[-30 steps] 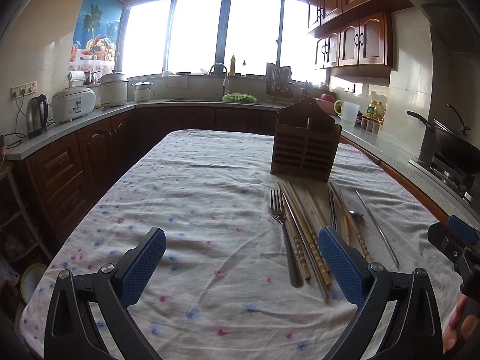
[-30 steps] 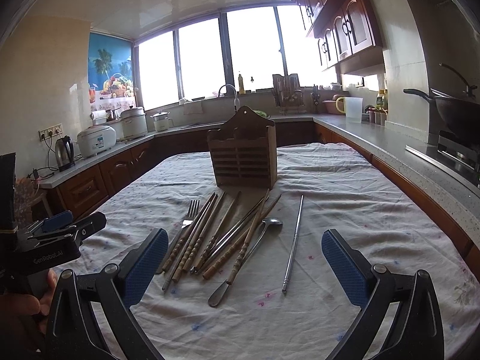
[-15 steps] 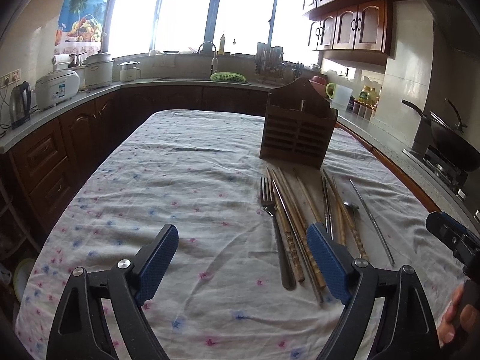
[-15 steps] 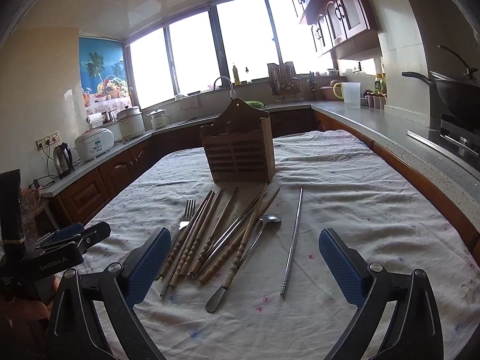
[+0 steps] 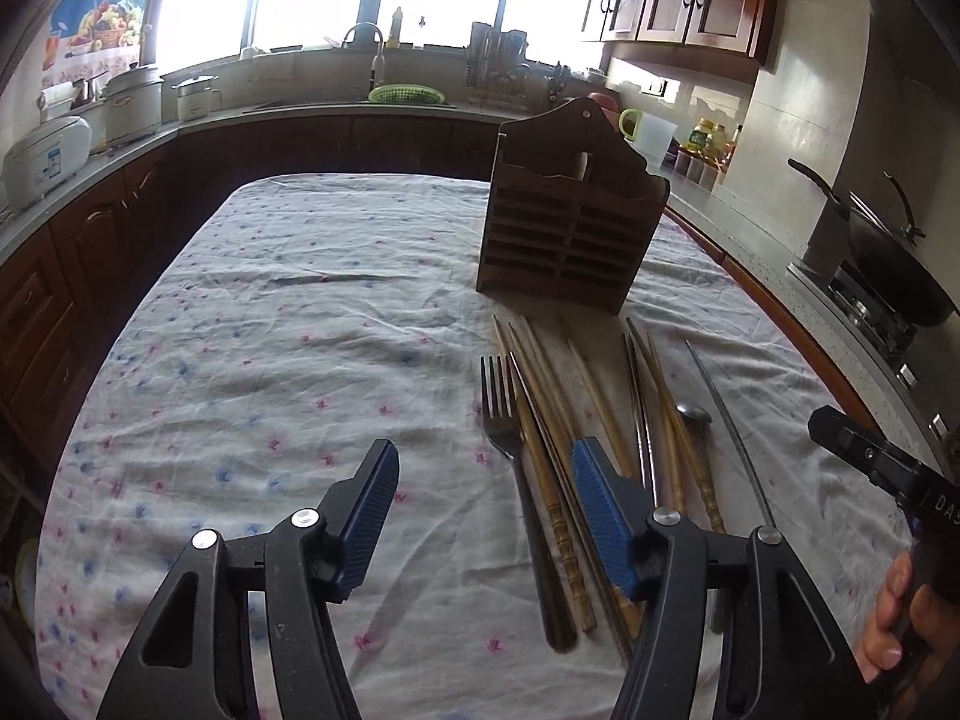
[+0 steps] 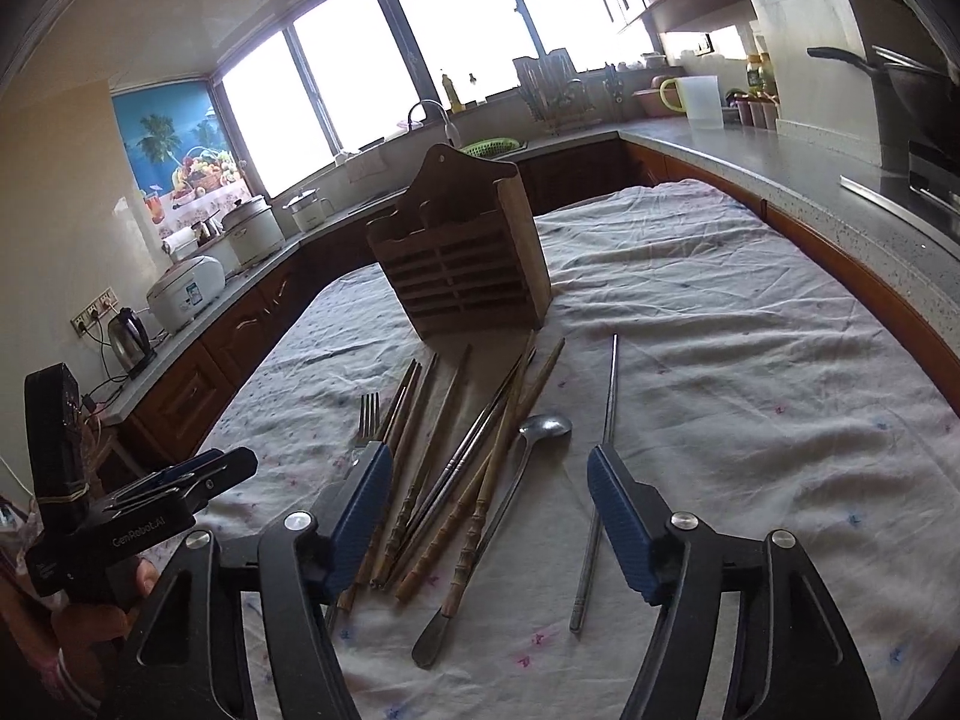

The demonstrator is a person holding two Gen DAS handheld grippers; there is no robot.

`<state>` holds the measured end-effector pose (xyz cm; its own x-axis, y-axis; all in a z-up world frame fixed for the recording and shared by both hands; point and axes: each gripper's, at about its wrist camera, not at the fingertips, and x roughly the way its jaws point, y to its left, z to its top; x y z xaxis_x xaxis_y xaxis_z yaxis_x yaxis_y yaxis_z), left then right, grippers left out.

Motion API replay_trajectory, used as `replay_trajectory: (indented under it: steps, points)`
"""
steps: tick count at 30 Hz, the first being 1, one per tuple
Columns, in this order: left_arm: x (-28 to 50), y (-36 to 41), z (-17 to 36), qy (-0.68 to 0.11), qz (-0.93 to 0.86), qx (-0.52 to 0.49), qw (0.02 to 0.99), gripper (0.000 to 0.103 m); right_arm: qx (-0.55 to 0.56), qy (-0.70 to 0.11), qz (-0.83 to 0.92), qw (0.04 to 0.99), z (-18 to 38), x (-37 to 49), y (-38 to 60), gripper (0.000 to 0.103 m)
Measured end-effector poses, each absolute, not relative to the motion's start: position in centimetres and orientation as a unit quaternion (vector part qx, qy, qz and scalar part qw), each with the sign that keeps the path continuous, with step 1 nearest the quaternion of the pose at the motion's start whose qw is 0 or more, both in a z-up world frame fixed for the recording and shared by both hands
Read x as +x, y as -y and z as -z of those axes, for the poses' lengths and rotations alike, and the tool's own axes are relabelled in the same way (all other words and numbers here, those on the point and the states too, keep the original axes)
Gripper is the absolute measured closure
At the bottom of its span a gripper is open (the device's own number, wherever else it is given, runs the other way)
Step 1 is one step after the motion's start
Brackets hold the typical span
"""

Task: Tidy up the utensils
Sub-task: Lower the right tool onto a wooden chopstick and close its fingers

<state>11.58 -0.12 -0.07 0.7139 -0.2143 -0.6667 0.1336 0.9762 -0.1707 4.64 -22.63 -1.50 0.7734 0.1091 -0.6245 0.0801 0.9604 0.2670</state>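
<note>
Both grippers have their jaws spread wide, holding nothing. The utensils lie loose on the table in front of the wooden holder (image 6: 462, 258), long axes running 12 to 6. The right gripper (image 6: 489, 507) looks nearer — the spoon (image 6: 498, 516) handle sits right between its jaws. The left gripper (image 5: 483, 507) hovers with the fork (image 5: 516, 480) at about 1 o'clock.

Bright bay windows (image 5: 312, 6); dark wooden cabinets (image 5: 678, 0), grey countertop (image 6: 780, 180), tropical fruit poster (image 6: 180, 156)
</note>
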Motion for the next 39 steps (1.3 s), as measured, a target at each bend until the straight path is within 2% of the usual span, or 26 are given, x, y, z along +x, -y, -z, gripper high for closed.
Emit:
replay_trajectory:
  steps: [3,7,9,11,14,26,28,29,30,32,34,35,39]
  points:
    - [14.0,0.2,0.3,-0.379,0.102,-0.047,0.919,0.052,0.153,-0.347,-0.015,0.925,1.6,6.5,22.9,0.045]
    - [17.4,0.4,1.2,-0.402,0.125,-0.043,0.906,0.055,0.152,-0.366,-0.021,0.918,2.1,9.4,23.1,0.056]
    - [19.0,0.6,1.7,-0.416,0.14,-0.041,0.897,0.065,0.154,-0.379,-0.024,0.912,2.6,11.0,23.1,0.06]
    - [20.6,0.6,2.3,-0.427,0.149,-0.037,0.891,0.067,0.151,-0.392,-0.025,0.907,3.1,12.6,23.0,0.07]
    - [22.8,0.7,3.3,-0.438,0.158,-0.031,0.885,0.068,0.142,-0.415,-0.023,0.898,4.3,14.9,23.1,0.077]
    - [26.9,1.8,5.7,-0.464,0.175,-0.011,0.869,0.069,0.123,-0.467,-0.009,0.876,7.5,19.9,23.8,0.081]
    - [27.1,2.0,6.1,-0.469,0.175,-0.012,0.865,0.075,0.123,-0.473,-0.012,0.872,8.0,20.4,23.7,0.081]
    - [27.1,2.2,6.3,-0.472,0.181,-0.016,0.862,0.082,0.121,-0.477,-0.011,0.87,8.2,20.6,23.7,0.082]
    - [27.1,2.2,6.3,-0.471,0.185,-0.02,0.863,0.084,0.12,-0.481,-0.012,0.869,8.5,20.8,23.6,0.082]
    - [27.0,2.4,6.3,-0.464,0.184,-0.013,0.866,0.085,0.116,-0.477,-0.009,0.871,8.6,20.7,23.4,0.092]
    - [26.6,2.4,6.1,-0.459,0.185,-0.01,0.869,0.092,0.132,-0.473,-0.016,0.871,8.3,20.4,23.7,0.095]
    - [26.3,2.4,5.9,-0.457,0.184,-0.01,0.87,0.102,0.138,-0.468,-0.018,0.872,8.0,20.2,23.8,0.097]
    - [24.8,1.4,4.6,-0.445,0.183,-0.023,0.876,0.102,0.147,-0.444,-0.028,0.883,6.1,18.6,23.8,0.097]
